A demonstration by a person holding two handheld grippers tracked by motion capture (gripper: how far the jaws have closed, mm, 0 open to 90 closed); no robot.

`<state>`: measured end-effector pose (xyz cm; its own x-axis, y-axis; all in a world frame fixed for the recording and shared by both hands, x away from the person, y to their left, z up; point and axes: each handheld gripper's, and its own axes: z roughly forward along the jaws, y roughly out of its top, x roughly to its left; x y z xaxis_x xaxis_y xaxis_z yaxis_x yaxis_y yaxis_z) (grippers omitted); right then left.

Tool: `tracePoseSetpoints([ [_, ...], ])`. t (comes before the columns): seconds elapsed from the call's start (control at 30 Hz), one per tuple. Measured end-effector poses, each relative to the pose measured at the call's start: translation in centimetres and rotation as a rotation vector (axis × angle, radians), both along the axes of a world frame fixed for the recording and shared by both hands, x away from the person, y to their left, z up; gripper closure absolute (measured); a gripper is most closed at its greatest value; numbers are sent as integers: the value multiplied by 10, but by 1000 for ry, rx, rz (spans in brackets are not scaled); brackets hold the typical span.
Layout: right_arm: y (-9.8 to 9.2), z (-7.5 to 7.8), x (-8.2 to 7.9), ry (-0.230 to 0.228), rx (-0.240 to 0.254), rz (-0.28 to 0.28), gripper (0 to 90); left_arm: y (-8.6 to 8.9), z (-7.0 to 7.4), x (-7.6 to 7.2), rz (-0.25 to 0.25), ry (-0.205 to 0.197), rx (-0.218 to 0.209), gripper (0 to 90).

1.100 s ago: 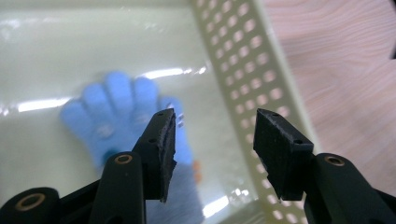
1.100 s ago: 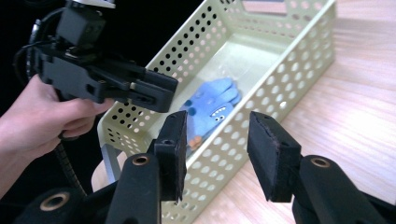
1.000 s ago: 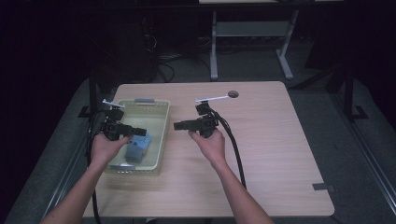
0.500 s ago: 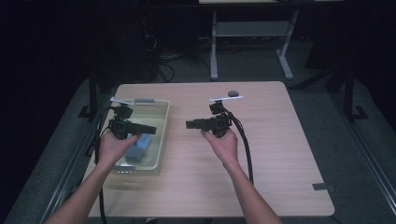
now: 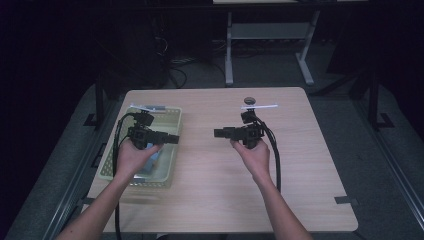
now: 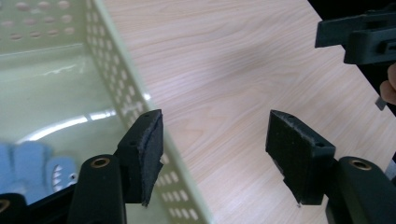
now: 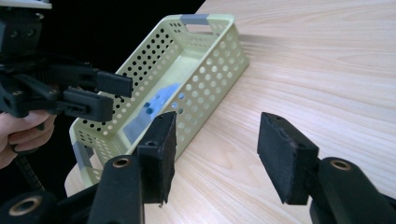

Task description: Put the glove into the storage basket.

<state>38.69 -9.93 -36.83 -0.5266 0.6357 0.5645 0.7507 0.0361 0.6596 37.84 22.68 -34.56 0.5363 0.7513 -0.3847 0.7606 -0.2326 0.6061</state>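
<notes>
The blue thing [image 6: 32,170] lies in the basket [image 5: 172,150], under my left tool [image 5: 172,139], far from my right tool [image 5: 220,133]. Both tools have just been opening, nothing between.

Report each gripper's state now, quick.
Left gripper: open, jaws just been opening, nothing between them.
Right gripper: open, jaws just been opening, nothing between them.

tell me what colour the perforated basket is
Pale green basket, seen best in the right gripper view.
</notes>
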Motion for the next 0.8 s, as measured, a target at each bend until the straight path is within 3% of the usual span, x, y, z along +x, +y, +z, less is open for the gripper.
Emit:
tracePoseSetpoints([
  [0.5, -37, -5, -7, 6, -10, -57, 440, -39, 1, -7, -64, -29, -14, 322],
  [0.8, -58, -7, -12, 15, -8, -83, 418, -56, -2, -8, -85, -26, -21, 300],
])
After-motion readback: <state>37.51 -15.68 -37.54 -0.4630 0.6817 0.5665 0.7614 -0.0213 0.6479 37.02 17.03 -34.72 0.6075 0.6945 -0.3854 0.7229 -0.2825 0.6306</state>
